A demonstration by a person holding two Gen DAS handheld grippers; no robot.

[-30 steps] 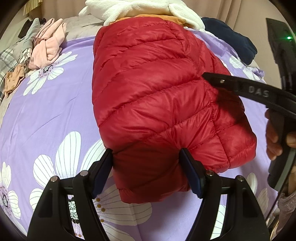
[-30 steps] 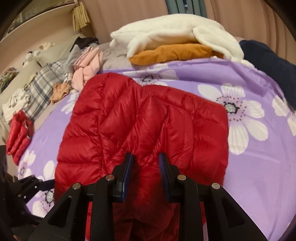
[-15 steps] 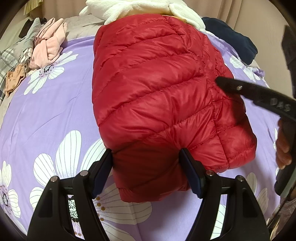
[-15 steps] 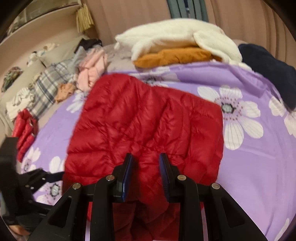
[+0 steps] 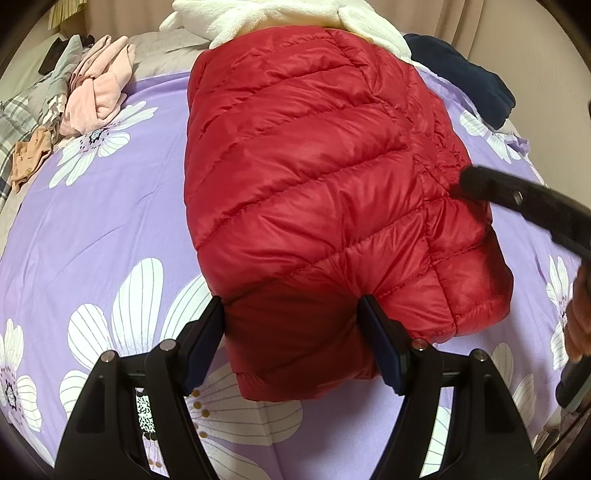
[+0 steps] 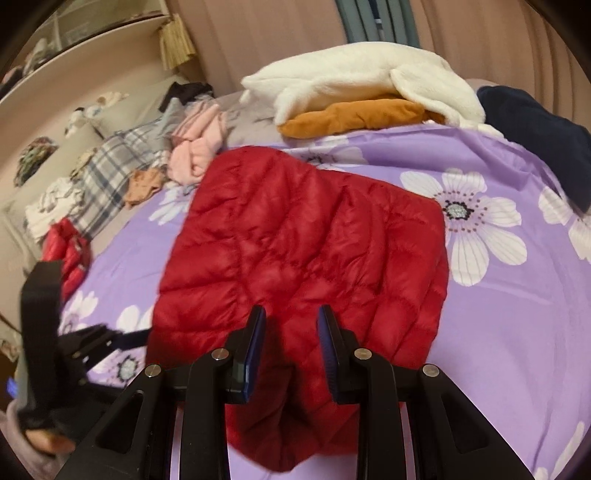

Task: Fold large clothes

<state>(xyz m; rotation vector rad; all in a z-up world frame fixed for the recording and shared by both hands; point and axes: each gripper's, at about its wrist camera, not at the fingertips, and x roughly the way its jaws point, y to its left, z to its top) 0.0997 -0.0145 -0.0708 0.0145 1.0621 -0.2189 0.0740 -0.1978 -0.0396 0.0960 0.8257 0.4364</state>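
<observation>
**Red jacket gripped at both ends on the bed**

The red puffer jacket point(image 5: 314, 192) lies folded on the purple flowered bedspread point(image 5: 103, 221). The left hand-held gripper point(image 5: 295, 339) clamps its near folded edge, jaws set wide around the thick padding. The right hand-held gripper point(image 6: 291, 350) pinches a bunched fold of the jacket between narrow jaws. A white fleece point(image 6: 362, 77) lies beyond.

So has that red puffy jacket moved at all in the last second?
Yes. In the left wrist view the red down jacket's far edge has lifted and now hides the orange garment under the white fleece; its near end stayed put.
</observation>
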